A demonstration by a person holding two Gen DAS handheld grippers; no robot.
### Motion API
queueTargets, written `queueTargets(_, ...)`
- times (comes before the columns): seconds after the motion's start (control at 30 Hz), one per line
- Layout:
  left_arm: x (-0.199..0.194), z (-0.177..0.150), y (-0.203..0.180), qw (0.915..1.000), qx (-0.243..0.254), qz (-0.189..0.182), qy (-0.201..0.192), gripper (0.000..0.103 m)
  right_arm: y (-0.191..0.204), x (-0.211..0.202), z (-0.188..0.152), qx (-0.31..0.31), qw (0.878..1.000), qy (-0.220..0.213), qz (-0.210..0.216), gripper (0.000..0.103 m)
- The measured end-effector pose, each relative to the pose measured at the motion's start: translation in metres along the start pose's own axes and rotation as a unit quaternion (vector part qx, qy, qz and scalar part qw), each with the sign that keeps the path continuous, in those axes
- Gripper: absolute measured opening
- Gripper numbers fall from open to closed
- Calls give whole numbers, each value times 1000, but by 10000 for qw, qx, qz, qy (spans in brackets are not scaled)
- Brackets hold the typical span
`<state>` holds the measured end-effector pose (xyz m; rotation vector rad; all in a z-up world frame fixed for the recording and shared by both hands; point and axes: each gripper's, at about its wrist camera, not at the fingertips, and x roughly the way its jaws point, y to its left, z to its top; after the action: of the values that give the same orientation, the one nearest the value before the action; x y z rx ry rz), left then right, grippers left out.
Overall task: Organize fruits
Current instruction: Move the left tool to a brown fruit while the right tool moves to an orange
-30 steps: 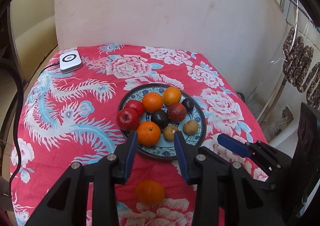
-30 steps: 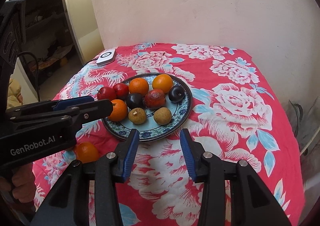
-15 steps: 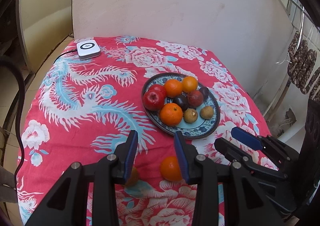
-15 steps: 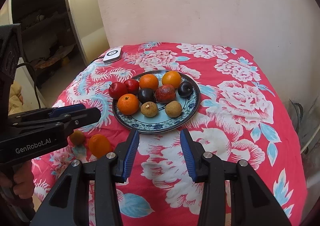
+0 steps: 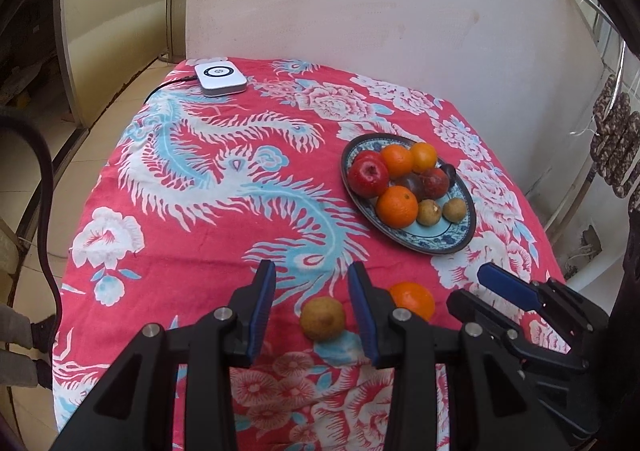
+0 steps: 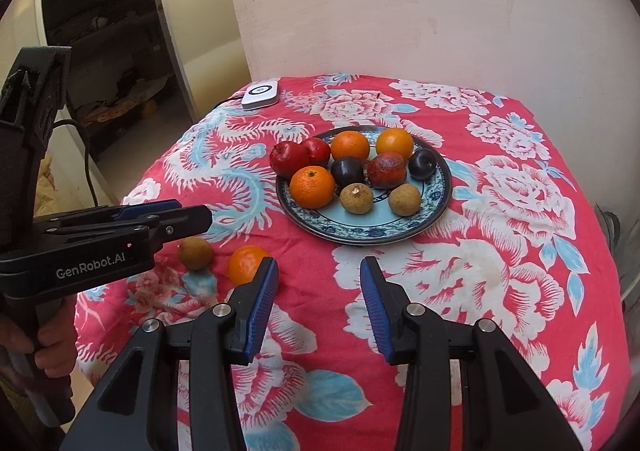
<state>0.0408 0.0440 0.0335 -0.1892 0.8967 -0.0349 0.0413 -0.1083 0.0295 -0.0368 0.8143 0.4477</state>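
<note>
A blue patterned plate (image 6: 360, 236) (image 5: 438, 250) holds several fruits: red apples (image 6: 289, 159), oranges (image 6: 312, 187), dark plums (image 6: 347, 171) and small brown fruits (image 6: 405, 200). Two fruits lie loose on the red cloth near its front edge. One is a brown fruit (image 5: 322, 318) (image 6: 195, 253); the other is an orange (image 5: 413, 300) (image 6: 246, 270). My left gripper (image 5: 311, 269) (image 6: 194, 211) is open. In its own view the brown fruit shows between its fingers, untouched. My right gripper (image 6: 319, 263) (image 5: 468, 285) is open over bare cloth, just right of the loose orange.
A white device (image 5: 220, 78) (image 6: 261, 93) with a cable sits at the table's far left corner. A pale wall stands behind the table. A person's hand (image 6: 48, 343) holds the left gripper's handle. The cloth drops off at the table's edges.
The left gripper has swung left, so the plate now sits to the right in its view. The brown fruit has come between its fingers. The right gripper has drawn back a little.
</note>
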Motion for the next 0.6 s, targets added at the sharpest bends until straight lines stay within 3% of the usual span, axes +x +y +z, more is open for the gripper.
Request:
queueTargets(0.33,-2,-9,2,9997,-23,-202,125,39,4,-2,-3,19,10000,20,71,44)
queueTargets(0.6,-7,-15,-13,9987,115,-475,153,39,-41,-25,-9,416,9987,-96,-266,44)
